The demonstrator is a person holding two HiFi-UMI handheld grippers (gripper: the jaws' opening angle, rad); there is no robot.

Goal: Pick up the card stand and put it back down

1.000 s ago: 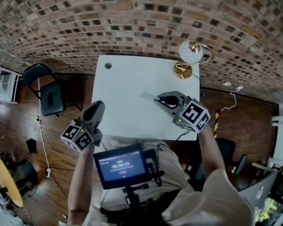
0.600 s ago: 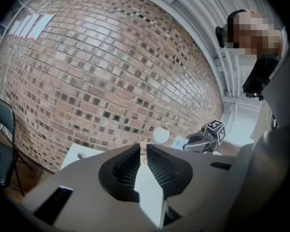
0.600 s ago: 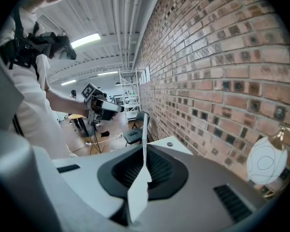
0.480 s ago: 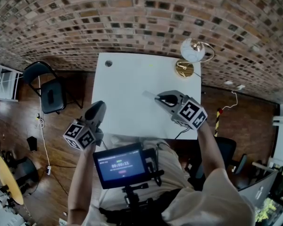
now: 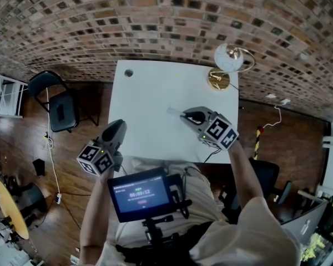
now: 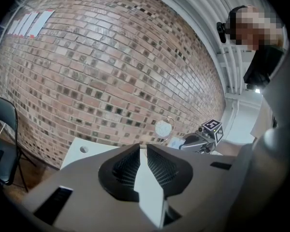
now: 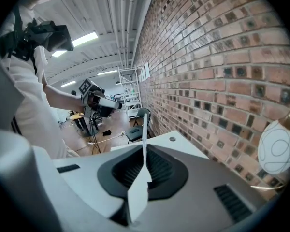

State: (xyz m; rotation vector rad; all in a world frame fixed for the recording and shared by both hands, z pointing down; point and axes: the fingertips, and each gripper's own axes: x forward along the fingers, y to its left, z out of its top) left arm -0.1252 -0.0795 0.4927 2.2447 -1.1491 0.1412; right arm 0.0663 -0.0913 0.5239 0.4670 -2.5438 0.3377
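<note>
The right gripper [image 5: 184,115] is pinching the card stand [image 5: 175,112], its jaws closed tight on the thin sheet. The sheet is sticking out ahead of the gripper's tips, over the white table [image 5: 150,87]. The left gripper [image 5: 118,127] is hovering at the table's near edge, its jaws parted by a narrow gap and gripping nothing.

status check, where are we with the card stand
Right tongs shut on card stand, over white table. Left tongs open, empty. White globe at far corner, well apart.
</note>
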